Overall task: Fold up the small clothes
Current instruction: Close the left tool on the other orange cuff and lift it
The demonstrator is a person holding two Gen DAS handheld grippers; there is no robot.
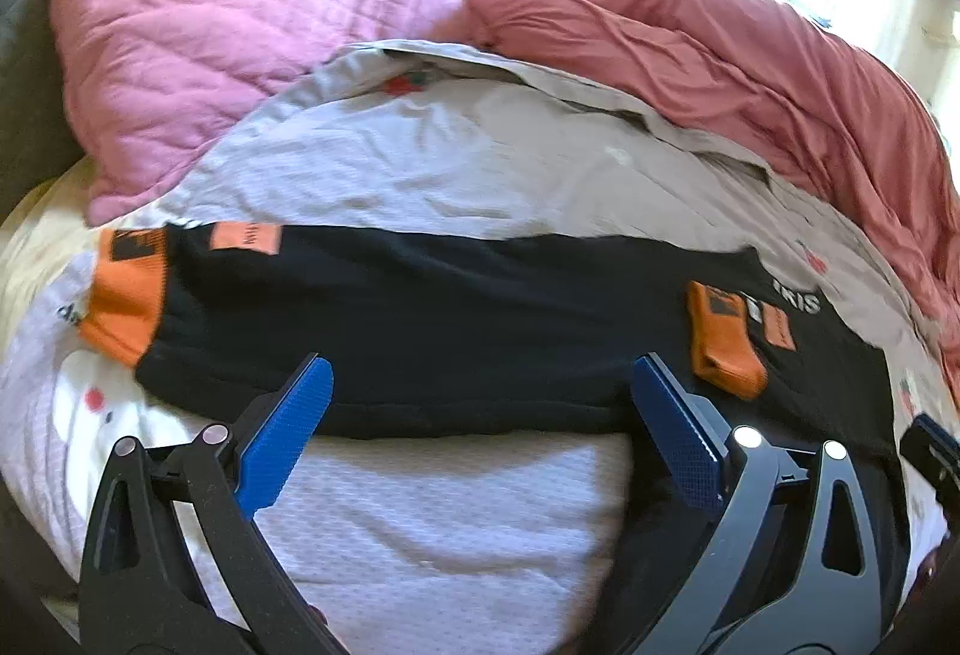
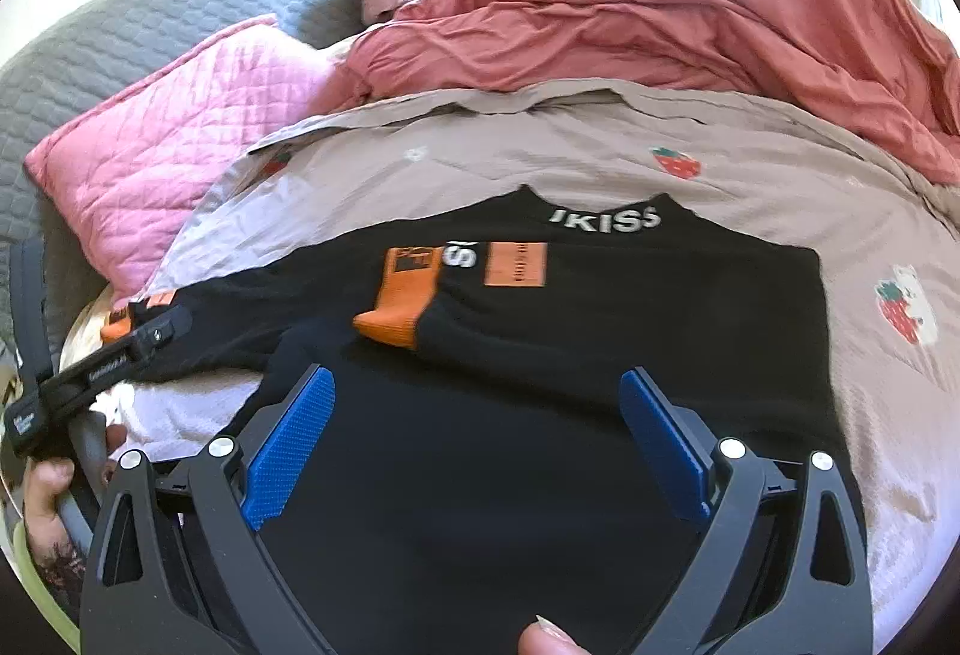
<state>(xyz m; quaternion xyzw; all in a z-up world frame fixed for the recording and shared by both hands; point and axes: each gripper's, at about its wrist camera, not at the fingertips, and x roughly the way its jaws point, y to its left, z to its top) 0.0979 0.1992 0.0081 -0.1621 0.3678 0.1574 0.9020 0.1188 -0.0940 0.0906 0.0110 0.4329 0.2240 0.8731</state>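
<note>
Black shirt (image 2: 600, 307) lies flat on the bed's strawberry-print cover (image 2: 750, 163), collar with white lettering at the far edge. 1 sleeve is folded in over the chest, its orange cuff (image 2: 396, 316) near the middle; the other sleeve's orange cuff (image 1: 123, 307) is stretched out to the left. Left tool (image 1: 480, 385) is spread wide, holding nothing, fingertips over the shirt's near hem. Right tool (image 2: 477, 397) is also spread wide and empty, over the lower body of the shirt. Pink pillow (image 1: 228, 31) and red duvet (image 2: 690, 7) sit behind, well apart from the shirt.
</note>
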